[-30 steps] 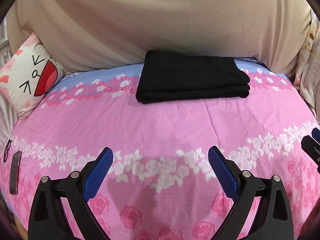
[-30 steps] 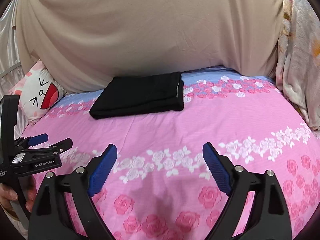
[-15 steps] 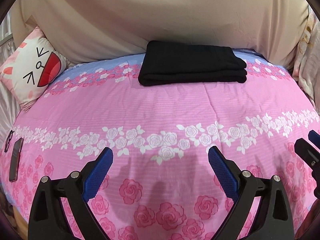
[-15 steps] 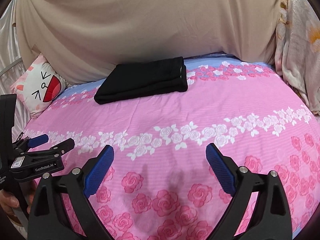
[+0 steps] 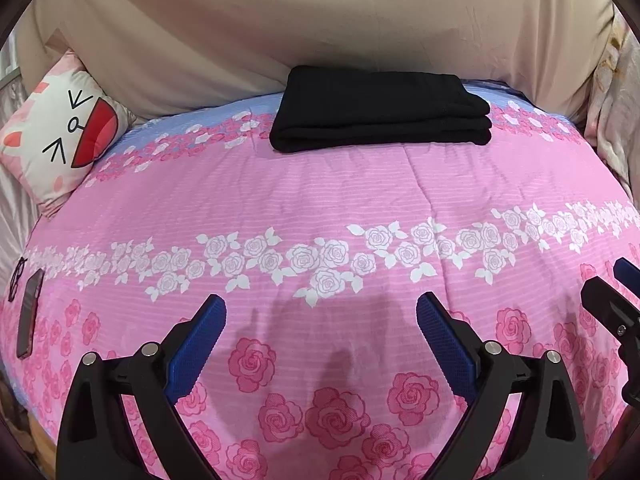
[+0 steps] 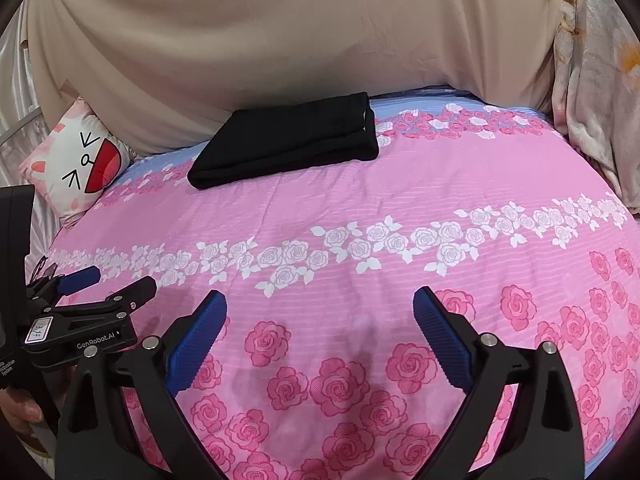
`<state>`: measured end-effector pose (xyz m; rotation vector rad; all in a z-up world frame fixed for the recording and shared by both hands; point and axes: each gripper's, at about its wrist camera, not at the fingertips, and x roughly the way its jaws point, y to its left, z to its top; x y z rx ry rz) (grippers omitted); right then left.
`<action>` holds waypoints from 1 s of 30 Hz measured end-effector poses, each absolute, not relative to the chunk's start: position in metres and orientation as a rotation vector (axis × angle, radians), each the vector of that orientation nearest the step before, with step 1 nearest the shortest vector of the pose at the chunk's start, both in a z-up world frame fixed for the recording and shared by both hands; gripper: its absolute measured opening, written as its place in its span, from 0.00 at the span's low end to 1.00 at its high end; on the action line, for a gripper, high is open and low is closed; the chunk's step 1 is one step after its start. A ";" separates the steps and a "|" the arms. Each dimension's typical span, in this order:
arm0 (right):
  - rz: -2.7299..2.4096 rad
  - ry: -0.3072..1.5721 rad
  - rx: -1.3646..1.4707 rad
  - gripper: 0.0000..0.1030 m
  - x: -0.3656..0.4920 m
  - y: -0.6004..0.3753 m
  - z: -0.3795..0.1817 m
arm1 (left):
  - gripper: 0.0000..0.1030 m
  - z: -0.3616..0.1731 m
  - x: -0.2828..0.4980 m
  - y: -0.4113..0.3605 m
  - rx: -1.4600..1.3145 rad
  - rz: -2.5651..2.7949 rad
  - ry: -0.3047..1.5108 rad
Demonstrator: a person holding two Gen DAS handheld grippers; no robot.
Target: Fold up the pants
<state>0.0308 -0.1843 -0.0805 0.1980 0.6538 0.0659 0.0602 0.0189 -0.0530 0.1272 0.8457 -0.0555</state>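
The black pants (image 5: pixel 380 108) lie folded into a neat rectangle at the far side of the pink floral bed (image 5: pixel 320 200), against the beige cover. They also show in the right wrist view (image 6: pixel 288 140). My left gripper (image 5: pixel 320 312) is open and empty, held above the near part of the bed, well short of the pants. My right gripper (image 6: pixel 320 308) is open and empty too, beside the left one. The left gripper shows at the left edge of the right wrist view (image 6: pixel 112 284).
A cat-face pillow (image 5: pixel 60 136) leans at the back left. A dark phone (image 5: pixel 30 316) and glasses (image 5: pixel 16 280) lie at the bed's left edge. A beige cover (image 5: pixel 320 20) rises behind the bed, and a floral blanket (image 6: pixel 592 80) hangs at the right.
Both grippers have pulled back from the folded pants, toward the near edge of the bed. The pants look smaller and farther off. Both stay open.
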 end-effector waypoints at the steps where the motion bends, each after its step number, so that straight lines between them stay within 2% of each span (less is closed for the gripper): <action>1: 0.066 0.656 0.199 0.90 0.031 -0.185 -0.081 | 0.92 -0.054 0.061 0.018 0.128 -0.055 0.848; 30: 0.059 0.678 0.212 0.91 0.033 -0.189 -0.088 | 0.92 -0.064 0.062 0.021 0.121 -0.040 0.878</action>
